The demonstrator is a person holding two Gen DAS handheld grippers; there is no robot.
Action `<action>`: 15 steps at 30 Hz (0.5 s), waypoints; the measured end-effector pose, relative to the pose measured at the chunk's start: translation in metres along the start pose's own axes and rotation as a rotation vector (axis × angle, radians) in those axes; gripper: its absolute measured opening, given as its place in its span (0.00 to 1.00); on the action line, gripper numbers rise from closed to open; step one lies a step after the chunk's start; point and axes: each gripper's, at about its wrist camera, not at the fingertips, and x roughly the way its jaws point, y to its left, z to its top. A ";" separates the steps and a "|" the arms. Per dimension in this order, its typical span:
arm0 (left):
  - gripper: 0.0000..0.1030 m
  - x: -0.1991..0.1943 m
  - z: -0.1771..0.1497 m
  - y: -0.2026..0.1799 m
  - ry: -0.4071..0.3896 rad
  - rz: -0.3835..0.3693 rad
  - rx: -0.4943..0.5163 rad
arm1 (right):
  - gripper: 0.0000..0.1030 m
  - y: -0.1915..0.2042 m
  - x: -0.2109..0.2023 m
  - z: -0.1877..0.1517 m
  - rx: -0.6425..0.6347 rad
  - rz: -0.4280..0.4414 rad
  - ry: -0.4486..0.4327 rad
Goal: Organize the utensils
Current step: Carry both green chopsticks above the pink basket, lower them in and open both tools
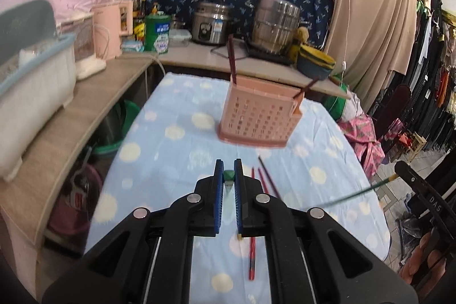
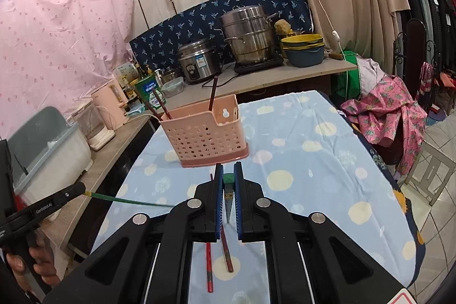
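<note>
Now, each tongs set is clamped on a green chopstick: left tongs point(image 1: 228, 175), right tongs point(image 2: 228, 177). The pink holder point(image 2: 203, 130) stands ahead on the bench point(image 2: 313, 161). Tips should be tilted down over its open top before release; red chopsticks point(image 2: 209, 267) are left lying.

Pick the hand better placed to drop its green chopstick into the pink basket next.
Right, probably. The right gripper, shut on its green chopstick, has the pink basket just ahead with its open top in view. The left gripper also holds one, but its view of the basket is blurred.
</note>
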 end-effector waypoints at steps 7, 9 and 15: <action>0.07 0.007 0.059 -0.016 -0.066 -0.016 0.021 | 0.07 -0.001 0.013 0.047 0.026 0.014 -0.036; 0.07 0.009 0.073 -0.020 -0.088 -0.018 0.023 | 0.07 0.000 0.020 0.061 0.034 0.028 -0.048; 0.07 0.013 0.128 -0.037 -0.181 -0.033 0.031 | 0.07 0.003 0.036 0.116 0.077 0.097 -0.124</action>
